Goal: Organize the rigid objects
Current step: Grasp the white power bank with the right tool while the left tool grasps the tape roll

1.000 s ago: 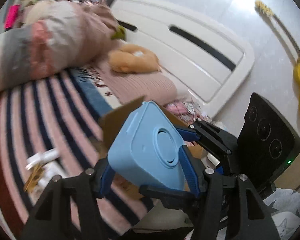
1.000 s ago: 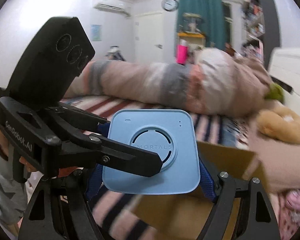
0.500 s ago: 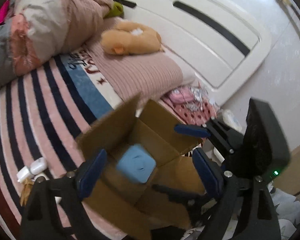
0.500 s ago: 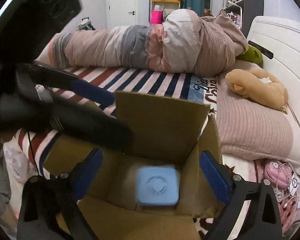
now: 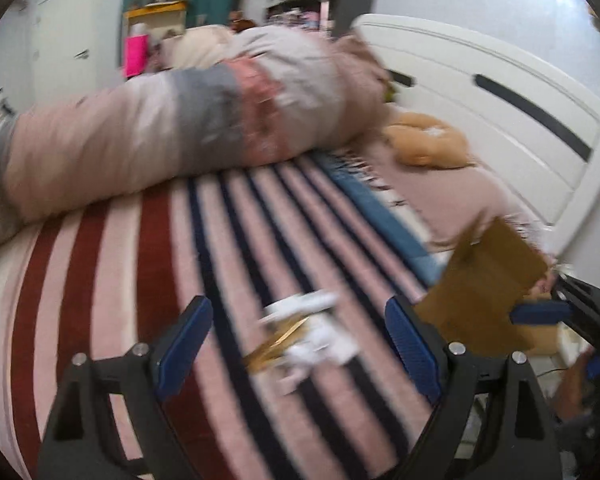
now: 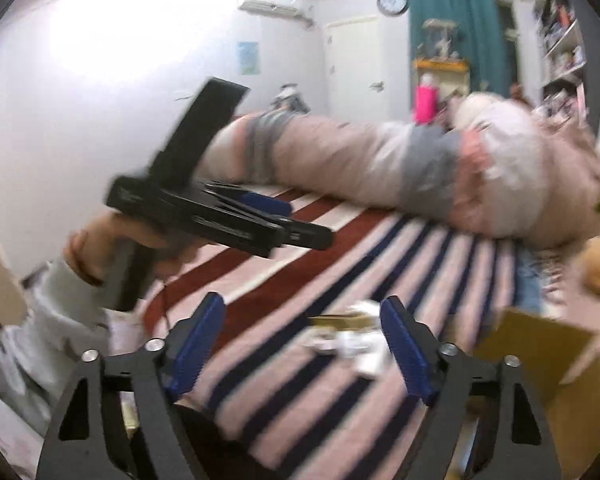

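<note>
Both views are blurred by motion. My left gripper (image 5: 300, 344) is open and empty above the striped bedspread (image 5: 180, 280). A small pile of white and gold items (image 5: 304, 336) lies on the bed between its fingers. The cardboard box (image 5: 484, 300) stands at the right, with part of the right gripper's blue finger (image 5: 540, 314) beyond it. My right gripper (image 6: 302, 344) is open and empty; the same pile (image 6: 348, 336) lies ahead of it and the box (image 6: 540, 364) is at the lower right. The left gripper (image 6: 284, 216) shows there, held by a hand. The blue object is out of sight.
A rolled pink and grey duvet (image 5: 172, 136) lies across the back of the bed. A tan plush toy (image 5: 424, 144) rests on the pink pillow by the white headboard (image 5: 500, 120). A pink bottle (image 6: 424, 104) stands on a far shelf.
Both grippers let go of the light blue box-shaped object, which dropped into the cardboard box. Both then swung left, away from the box, toward the white and gold pile.
</note>
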Action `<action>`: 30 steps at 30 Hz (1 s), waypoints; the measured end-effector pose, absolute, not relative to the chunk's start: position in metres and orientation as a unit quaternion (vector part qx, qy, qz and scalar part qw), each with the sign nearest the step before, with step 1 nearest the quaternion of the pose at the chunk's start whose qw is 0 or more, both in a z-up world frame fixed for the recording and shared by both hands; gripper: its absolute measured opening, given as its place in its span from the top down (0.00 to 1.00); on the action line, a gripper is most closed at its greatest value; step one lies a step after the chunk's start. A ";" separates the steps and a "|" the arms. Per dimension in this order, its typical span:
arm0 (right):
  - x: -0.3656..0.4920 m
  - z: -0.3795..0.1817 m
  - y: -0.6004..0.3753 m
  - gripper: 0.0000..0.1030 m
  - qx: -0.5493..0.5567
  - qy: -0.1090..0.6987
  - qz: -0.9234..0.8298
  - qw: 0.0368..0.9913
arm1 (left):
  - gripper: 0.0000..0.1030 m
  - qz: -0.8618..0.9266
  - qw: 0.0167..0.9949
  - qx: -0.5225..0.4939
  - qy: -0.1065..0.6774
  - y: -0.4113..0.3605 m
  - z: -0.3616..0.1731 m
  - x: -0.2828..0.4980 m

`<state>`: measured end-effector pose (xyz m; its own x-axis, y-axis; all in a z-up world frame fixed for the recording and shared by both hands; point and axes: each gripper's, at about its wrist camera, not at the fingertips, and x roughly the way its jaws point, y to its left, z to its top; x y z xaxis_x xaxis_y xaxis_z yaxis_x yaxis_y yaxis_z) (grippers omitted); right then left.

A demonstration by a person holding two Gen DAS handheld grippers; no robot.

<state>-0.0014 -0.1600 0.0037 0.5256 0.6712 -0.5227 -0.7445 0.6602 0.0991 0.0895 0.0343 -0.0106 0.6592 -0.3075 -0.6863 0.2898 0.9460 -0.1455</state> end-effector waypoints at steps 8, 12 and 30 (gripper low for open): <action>0.046 -0.093 -0.127 0.47 -0.025 0.365 0.310 0.878 | 0.16 -0.175 0.894 -0.048 0.409 0.079 -0.107 0.090; 0.075 -0.141 -0.132 0.61 -0.058 0.389 0.218 0.893 | 0.16 -0.201 0.878 -0.061 0.430 0.067 -0.146 0.093; 0.093 -0.175 -0.162 0.70 -0.063 0.446 0.212 0.867 | 0.48 -0.227 0.873 -0.035 0.431 0.011 -0.182 0.102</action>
<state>0.0930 -0.1621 -0.1748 0.5122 0.3119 -0.8002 -0.4238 0.9022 0.0803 0.1021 0.0113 -0.1825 0.5263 -0.4255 -0.7362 0.3658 0.8949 -0.2557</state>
